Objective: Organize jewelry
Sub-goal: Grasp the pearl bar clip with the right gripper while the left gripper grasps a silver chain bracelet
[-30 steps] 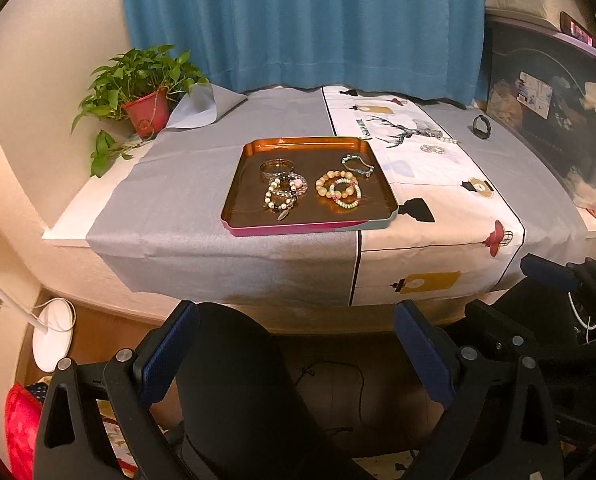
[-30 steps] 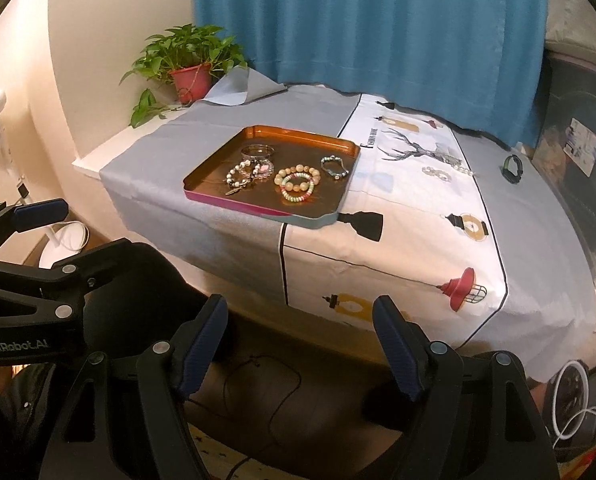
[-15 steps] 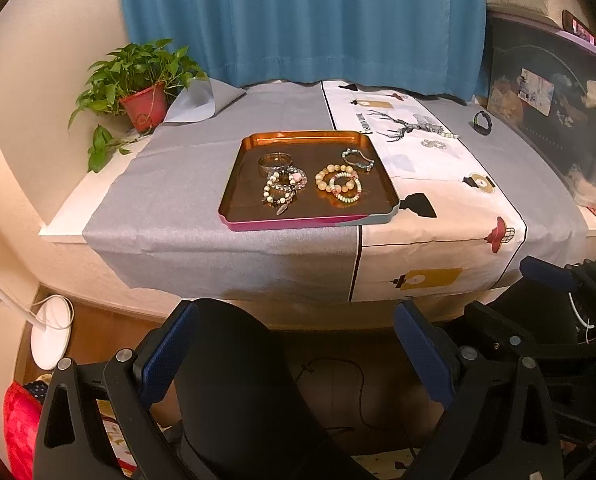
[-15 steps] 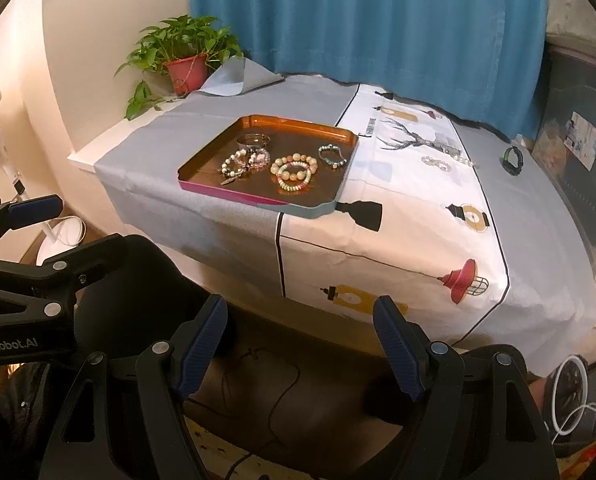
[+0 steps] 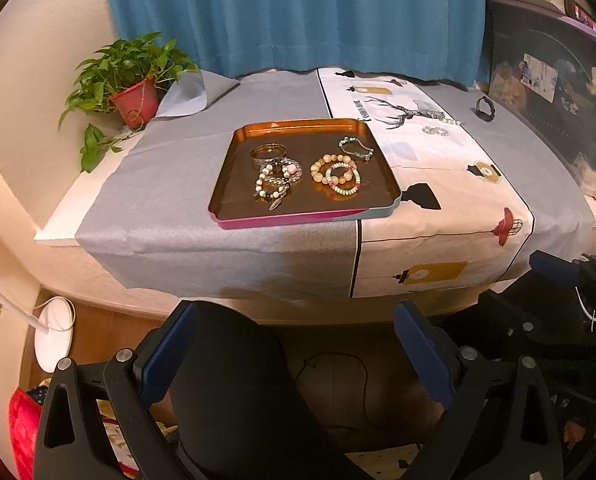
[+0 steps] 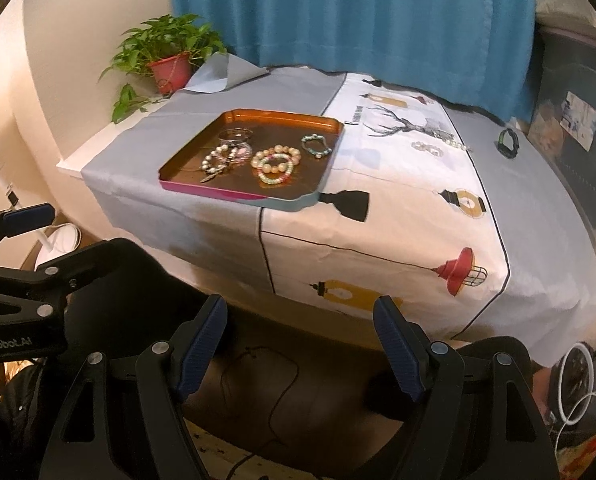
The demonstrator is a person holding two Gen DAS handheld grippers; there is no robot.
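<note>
Left tool (image 5: 294,344): jaws wide apart, empty.
Right tool (image 6: 299,340): gaped, nothing held.
Tray (image 5: 298,216): ahead on the counter (image 5: 158,216), well beyond both tools.
Beaded bracelets (image 5: 335,174): inside tray.

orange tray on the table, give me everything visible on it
The tray is shallow and roughly square with rounded corners, looks like metal, glossy orange-brown inside, its near outer wall magenta turning teal at one corner. It lies flat on the tablecloth, near the front edge, straddling the seam between the grey and printed panels. Inside lie bracelets: a metal bangle, a pale beaded cluster, large amber beads with a pastel strand, and a teal bracelet. No hand-held gripper touches it.
</note>
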